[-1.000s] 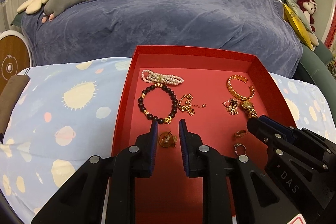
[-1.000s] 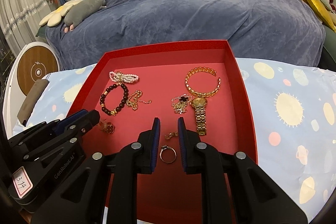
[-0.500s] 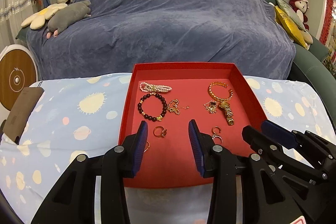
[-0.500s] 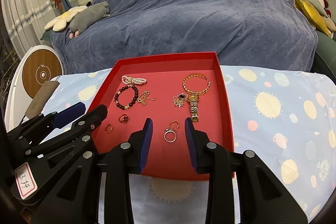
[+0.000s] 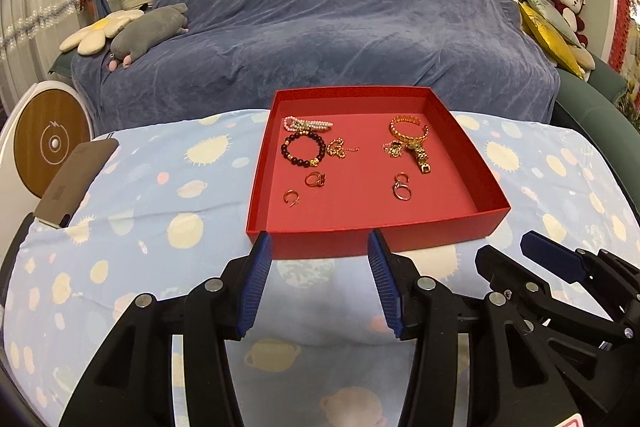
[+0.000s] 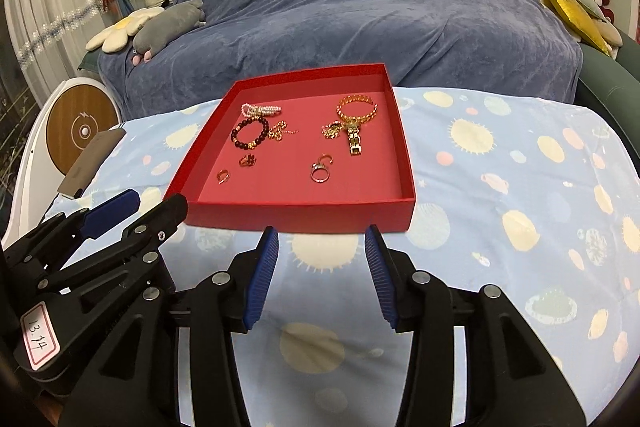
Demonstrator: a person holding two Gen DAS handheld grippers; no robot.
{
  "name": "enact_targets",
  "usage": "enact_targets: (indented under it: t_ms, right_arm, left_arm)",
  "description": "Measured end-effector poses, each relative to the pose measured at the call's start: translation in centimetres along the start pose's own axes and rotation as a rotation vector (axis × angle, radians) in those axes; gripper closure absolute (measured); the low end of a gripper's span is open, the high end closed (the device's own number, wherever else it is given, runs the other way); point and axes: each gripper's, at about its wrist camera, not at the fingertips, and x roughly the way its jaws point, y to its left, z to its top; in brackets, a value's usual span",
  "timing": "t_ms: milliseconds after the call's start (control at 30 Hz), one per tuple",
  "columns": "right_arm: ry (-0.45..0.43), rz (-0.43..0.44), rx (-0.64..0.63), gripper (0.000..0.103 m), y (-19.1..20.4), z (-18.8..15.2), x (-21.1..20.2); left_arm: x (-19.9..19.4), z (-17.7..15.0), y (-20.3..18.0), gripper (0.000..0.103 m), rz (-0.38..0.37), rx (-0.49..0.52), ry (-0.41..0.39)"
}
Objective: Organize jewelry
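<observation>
A red tray (image 5: 360, 241) (image 6: 304, 217) sits on the blue patterned cloth and holds jewelry. On its left lie a pearl bracelet (image 5: 308, 124), a dark bead bracelet (image 5: 303, 149), a gold chain (image 5: 338, 149) and two gold rings (image 5: 316, 179) (image 5: 291, 196). On its right lie a gold bangle (image 5: 408, 131), a gold watch (image 5: 420, 157) and two rings (image 5: 401, 187). My left gripper (image 5: 320, 281) is open and empty in front of the tray. My right gripper (image 6: 322, 271) is open and empty beside it.
A sofa under a blue cover (image 5: 320, 19) stands behind the table, with plush toys (image 5: 148, 33) on its left and cushions (image 5: 548, 27) on its right. A brown flat object (image 5: 74, 183) lies at the table's left edge. A round wooden-faced device (image 5: 50, 143) stands at far left.
Both grippers have pulled back out of the tray to the near side of it and opened wider. The rings they hovered over now lie in the tray.
</observation>
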Motion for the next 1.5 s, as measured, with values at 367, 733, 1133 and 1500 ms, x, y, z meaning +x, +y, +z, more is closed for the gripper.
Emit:
enact_targets:
  t_ms: [367,733,1133,1500]
  right_arm:
    - [-0.029,-0.044,-0.031,0.035,0.8,-1.2,0.1]
    - [0.009,-0.083,-0.002,0.027,-0.3,-1.7,1.4]
    - [0.000,-0.117,0.000,0.017,-1.1,-2.8,0.9]
    - [-0.008,-0.152,-0.011,0.014,-2.2,-3.5,0.4]
  left_arm:
    - [0.1,-1.6,1.7,0.049,0.025,-0.019,0.016]
    - [1.2,-2.5,2.0,0.033,0.032,-0.023,0.057]
    - [1.4,-3.3,1.6,0.028,0.032,-0.021,0.069]
    - [1.6,-3.7,0.2,0.028,0.036,-0.007,0.088]
